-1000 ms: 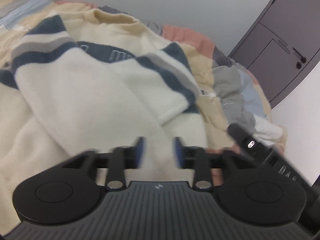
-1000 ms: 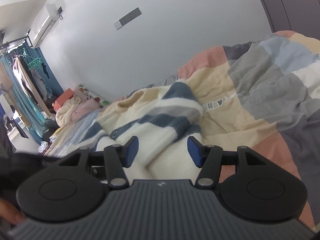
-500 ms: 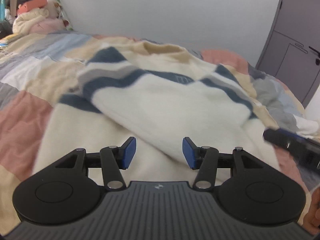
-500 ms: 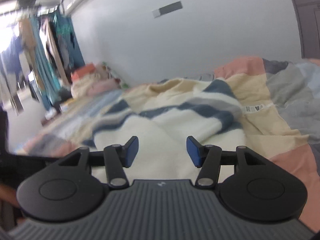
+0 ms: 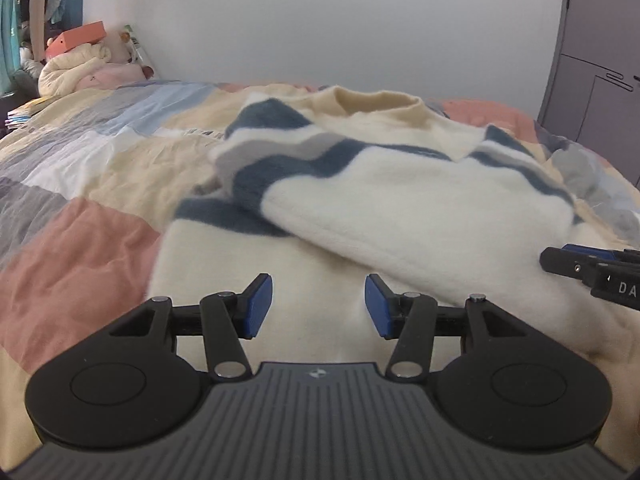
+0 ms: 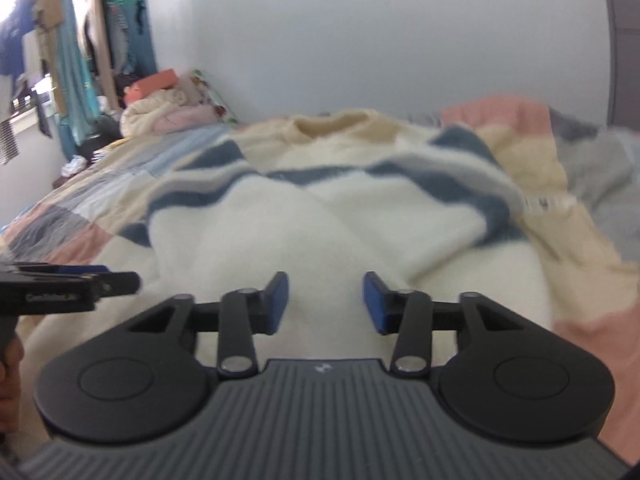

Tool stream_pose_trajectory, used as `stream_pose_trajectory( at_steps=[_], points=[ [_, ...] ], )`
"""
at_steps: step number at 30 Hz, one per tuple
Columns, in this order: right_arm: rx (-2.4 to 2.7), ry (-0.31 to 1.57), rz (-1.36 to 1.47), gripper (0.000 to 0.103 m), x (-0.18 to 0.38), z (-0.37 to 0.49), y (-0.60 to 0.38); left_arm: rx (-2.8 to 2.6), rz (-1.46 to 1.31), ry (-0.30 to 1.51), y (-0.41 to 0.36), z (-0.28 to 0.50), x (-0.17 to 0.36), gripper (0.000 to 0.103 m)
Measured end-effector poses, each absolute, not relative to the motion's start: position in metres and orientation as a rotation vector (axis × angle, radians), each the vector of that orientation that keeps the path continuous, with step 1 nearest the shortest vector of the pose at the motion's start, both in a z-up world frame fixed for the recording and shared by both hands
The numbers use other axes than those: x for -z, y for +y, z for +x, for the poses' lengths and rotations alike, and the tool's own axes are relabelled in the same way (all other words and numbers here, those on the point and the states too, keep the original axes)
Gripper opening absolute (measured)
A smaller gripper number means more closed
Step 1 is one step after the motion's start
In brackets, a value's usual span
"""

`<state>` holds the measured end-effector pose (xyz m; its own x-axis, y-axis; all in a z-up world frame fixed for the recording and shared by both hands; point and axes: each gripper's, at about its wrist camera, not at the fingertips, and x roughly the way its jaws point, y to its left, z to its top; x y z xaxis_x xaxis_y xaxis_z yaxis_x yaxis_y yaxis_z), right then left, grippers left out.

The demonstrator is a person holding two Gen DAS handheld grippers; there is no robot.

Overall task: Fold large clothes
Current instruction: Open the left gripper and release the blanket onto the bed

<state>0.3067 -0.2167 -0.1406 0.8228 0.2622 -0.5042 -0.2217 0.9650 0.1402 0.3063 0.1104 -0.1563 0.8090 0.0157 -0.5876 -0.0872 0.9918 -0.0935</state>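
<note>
The left gripper [image 5: 319, 306] stood with its blue pads [image 5: 258, 306] apart, and only the cream fleece of the sweater [image 5: 420, 208] showed in the gap, lying below them; nothing was pinched. The right gripper [image 6: 325, 304] had its jaws closing, yet a clear gap remained and the pads [image 6: 374, 307] pressed on nothing (the same pale fleece filled the space behind them). Each tool also showed at the edge of the other's view, fingertips near the sweater's lower part; whether they touched the cloth could not be told.

The sweater, cream with dark blue and grey stripes, lay on the patchwork quilt [image 5: 80, 248] of the bed, both sleeves folded in across the body, collar towards the far wall.

The right wrist view was blurred, so the clothes rail [image 6: 68, 60] and the bundle at the bed's far corner [image 6: 160, 114] were hard to make out. A hand [image 6: 8, 380] was cut off at the left edge of that view.

On the right gripper's side the letters "DA" could be read, the rest cut off. Writing on the left gripper's side and on a white tag [image 6: 548, 202] beside the sweater was too smeared to read.
</note>
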Motion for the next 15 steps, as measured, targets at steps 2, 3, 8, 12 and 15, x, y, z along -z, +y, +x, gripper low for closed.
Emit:
stream_pose_trajectory(
  at_steps=[2, 3, 8, 12, 15],
  points=[
    [-0.243, 0.540, 0.076, 0.035, 0.147, 0.311, -0.216, -0.038, -0.123, 0.636, 0.113, 0.310, 0.163, 0.057],
    [-0.241, 0.542, 0.082, 0.035, 0.150, 0.314, -0.216, -0.032, -0.126, 0.646, 0.114, 0.313, 0.167, 0.057],
    [-0.240, 0.533, 0.049, 0.033, 0.161, 0.322, -0.212, -0.033, -0.157, 0.677, 0.119, 0.322, 0.176, 0.057],
    [-0.248, 0.532, 0.056, 0.033, 0.163, 0.326, -0.214, -0.023, -0.215, 0.680, 0.125, 0.322, 0.173, 0.057],
    [-0.259, 0.545, 0.057, 0.033, 0.162, 0.330, -0.216, -0.025, -0.286, 0.670, 0.135, 0.320, 0.164, 0.057]
  ],
)
